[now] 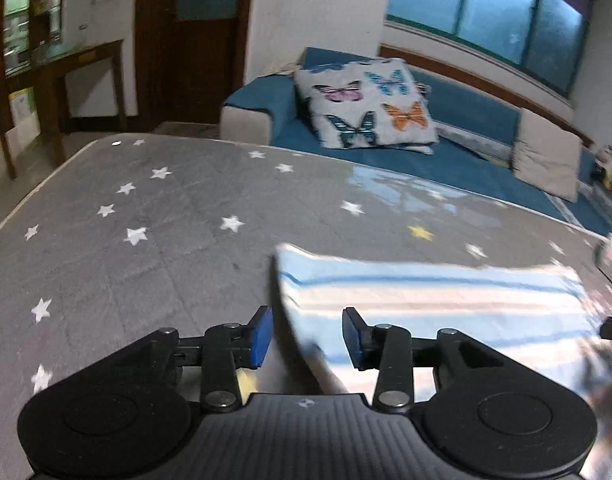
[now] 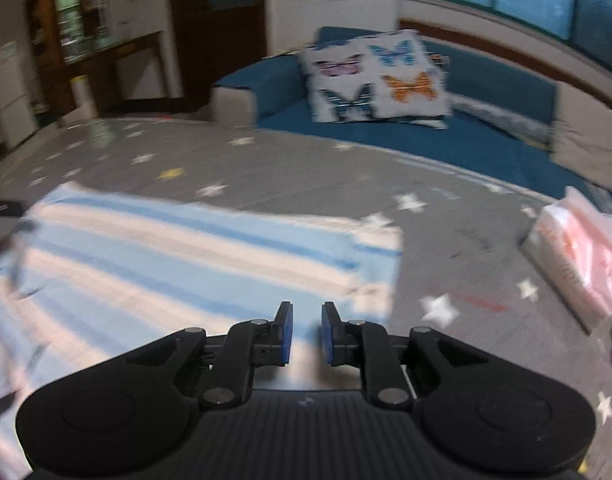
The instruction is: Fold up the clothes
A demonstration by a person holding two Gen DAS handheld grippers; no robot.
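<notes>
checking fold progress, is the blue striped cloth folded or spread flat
Folded, it seems: the blue and white striped cloth lies as a compact rectangle on the grey star-patterned mat, with a thick doubled edge nearest the left wrist camera. Blur hides the layers.

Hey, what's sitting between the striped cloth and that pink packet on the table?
Nothing: in the right wrist view, only bare grey star-print table cover separates the striped cloth from the pink packet.
</notes>
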